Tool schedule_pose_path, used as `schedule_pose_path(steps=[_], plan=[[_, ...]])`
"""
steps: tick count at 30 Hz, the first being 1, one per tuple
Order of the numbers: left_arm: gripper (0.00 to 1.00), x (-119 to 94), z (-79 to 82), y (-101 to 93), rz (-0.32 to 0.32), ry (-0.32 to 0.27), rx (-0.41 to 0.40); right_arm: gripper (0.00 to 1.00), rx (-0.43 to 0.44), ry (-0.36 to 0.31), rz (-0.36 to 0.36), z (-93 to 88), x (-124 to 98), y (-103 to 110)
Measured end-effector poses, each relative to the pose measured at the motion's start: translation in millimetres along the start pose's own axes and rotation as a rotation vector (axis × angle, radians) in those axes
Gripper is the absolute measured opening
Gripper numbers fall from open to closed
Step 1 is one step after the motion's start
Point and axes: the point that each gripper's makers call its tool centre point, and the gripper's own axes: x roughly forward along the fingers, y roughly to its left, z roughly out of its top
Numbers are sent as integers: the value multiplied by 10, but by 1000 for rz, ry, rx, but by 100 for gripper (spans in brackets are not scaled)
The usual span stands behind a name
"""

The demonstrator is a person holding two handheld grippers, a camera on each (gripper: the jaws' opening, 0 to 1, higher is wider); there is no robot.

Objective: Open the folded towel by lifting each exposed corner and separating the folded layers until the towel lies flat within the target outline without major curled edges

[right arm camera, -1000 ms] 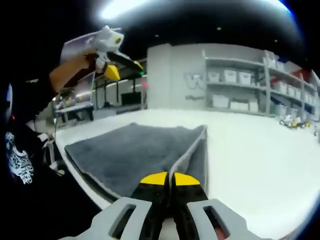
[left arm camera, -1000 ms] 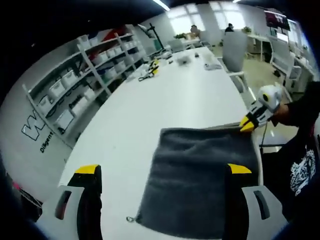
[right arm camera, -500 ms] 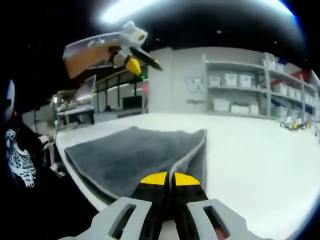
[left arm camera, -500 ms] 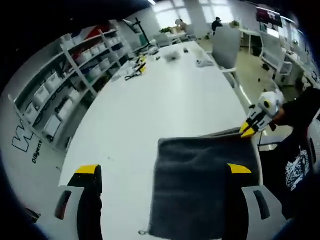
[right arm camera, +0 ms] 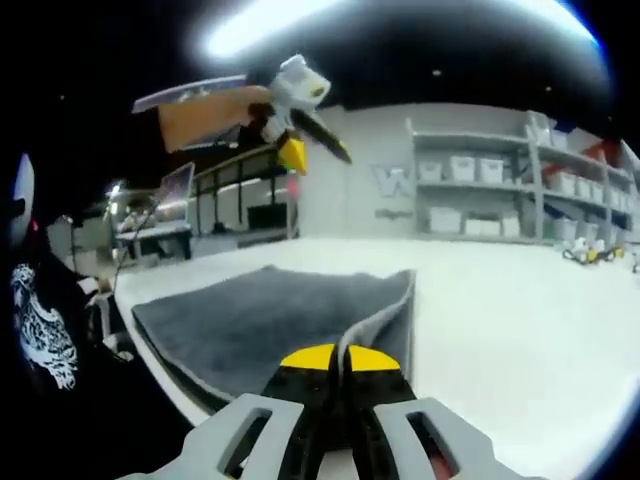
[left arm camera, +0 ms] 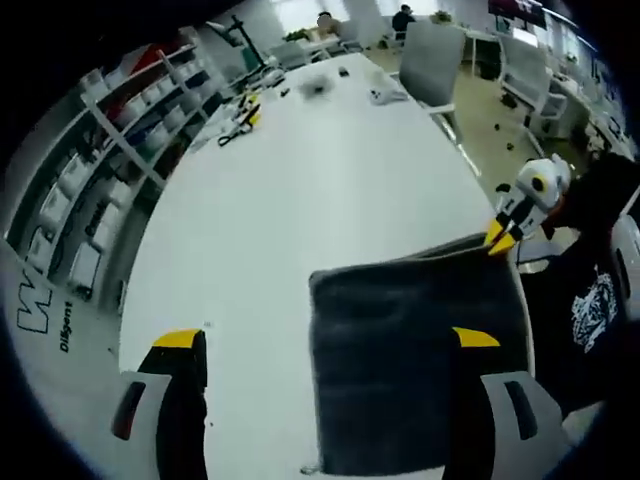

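Right gripper (right arm camera: 337, 352), jaws pressed together on a corner of the grey towel (right arm camera: 262, 320), that edge pulled up into a ridge running away from the yellow tips. The towel lies folded on the white surface (right arm camera: 520, 320), near its edge. The left gripper (right arm camera: 312, 140) hangs high above, yellow tip angled down. Shelves with bins (right arm camera: 480, 185) line the far wall.

Bright, even light falls from overhead; one ceiling strip light (right arm camera: 262, 20) blows out to white glare in the right gripper view. The white table (left arm camera: 300, 190) reflects it softly, almost shadowless. Windows (left arm camera: 300, 12) past the table's far end wash out. Fisheye bending curves the shelves (left arm camera: 110, 150), and detail smears toward the edges.
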Motion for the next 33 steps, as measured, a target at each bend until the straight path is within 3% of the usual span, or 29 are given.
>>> schedule_pose_path(steps=[8,12,17,20,29,33], plan=[[96,193,11,190,18,76,4,0,4,-13,14,-29,-10,23],[96,326,9,279,7,84,-16,0,-12,-36,4,14,-16,13],[91,523,-109,356,8,135,-34,0,1,-57,14,44,-2,24],[85,627,-100,386,3,128,-70,0,7,-57,18,18,-16,-1],[85,874,-76,289,-20,118,-76,0,5,-53,25,-3,-48,-2],[91,963,-105,318,-16,113,-102,0,16,-59,28,-8,-53,-12]])
